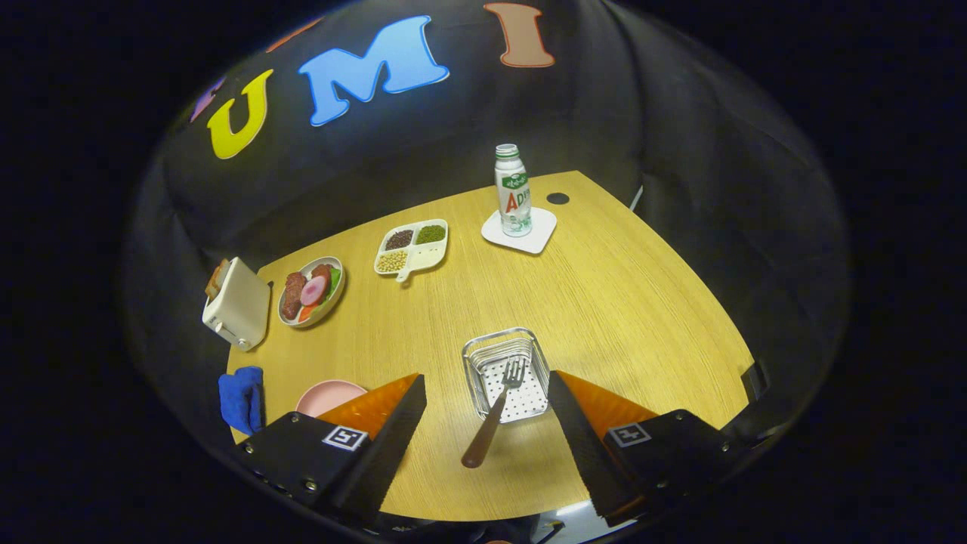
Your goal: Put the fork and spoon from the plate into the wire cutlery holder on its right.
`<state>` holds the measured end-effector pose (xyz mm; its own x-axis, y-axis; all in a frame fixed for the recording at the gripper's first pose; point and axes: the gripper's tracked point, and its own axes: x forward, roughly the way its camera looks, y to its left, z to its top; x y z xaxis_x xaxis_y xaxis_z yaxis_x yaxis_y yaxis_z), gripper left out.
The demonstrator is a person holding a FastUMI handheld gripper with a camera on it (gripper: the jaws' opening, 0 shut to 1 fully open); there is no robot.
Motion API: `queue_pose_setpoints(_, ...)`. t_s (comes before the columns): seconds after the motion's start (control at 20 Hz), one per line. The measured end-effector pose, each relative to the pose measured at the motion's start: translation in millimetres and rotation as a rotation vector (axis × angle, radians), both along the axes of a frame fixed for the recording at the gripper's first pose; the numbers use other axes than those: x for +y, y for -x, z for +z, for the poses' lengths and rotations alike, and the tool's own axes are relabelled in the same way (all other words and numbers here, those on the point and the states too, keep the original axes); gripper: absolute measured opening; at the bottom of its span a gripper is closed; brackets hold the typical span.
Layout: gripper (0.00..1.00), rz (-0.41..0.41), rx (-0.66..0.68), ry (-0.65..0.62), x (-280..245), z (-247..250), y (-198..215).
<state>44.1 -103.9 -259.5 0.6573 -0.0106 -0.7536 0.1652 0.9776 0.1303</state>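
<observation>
Recording booth, black cloth wall (642,113), staged wooden table (604,302)

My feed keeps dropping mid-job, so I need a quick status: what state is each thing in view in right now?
claw: open, fingers wide apart, holding nothing
fork: tines in the wire cutlery holder, handle leaning out over its rim toward the claw
wire cutlery holder: upright on the table
pink plate: partly hidden behind one finger
bottle: upright, capped, on a white coaster
toaster: bread in its slot
blue cloth: crumpled
</observation>
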Motion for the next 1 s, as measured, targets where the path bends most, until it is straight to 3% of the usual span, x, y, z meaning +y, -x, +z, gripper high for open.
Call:
queue_pose_setpoints(0.45,0.99,0.269,-0.046,0.012,116.1,7.1,-1.8)
queue_pose_setpoints(1.0,0.99,0.537,0.159,0.007,224.0,-72.0,46.2)
